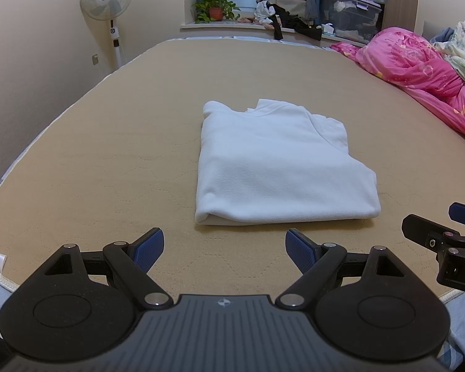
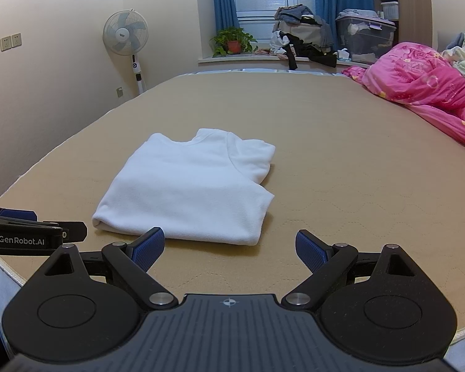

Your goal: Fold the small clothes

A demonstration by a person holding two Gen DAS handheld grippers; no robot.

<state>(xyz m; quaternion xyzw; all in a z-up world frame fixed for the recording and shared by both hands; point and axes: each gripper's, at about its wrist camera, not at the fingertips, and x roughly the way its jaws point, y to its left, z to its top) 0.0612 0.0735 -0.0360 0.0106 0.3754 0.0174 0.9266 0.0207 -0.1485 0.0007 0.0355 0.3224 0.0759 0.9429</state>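
Lying folded on the bed point(image 1: 108, 161), the white shirt point(image 1: 279, 167) is untouched; the left hand-held gripper point(image 1: 224, 249) and right hand-held gripper point(image 2: 229, 251) hover nearby, both spread wide and empty.

Place: a home bedroom.
Landmark: wide bed point(image 1: 139, 142) under a tan cover.
Right of bed: pink quilt point(image 1: 418, 71).
Beyond bed: window sill with potted plant point(image 2: 232, 42), heaped clothes point(image 2: 303, 35).
Left of bed: standing fan point(image 2: 125, 32).

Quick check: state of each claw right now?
Left claw: open, empty, short of the white garment.
Right claw: open, empty.
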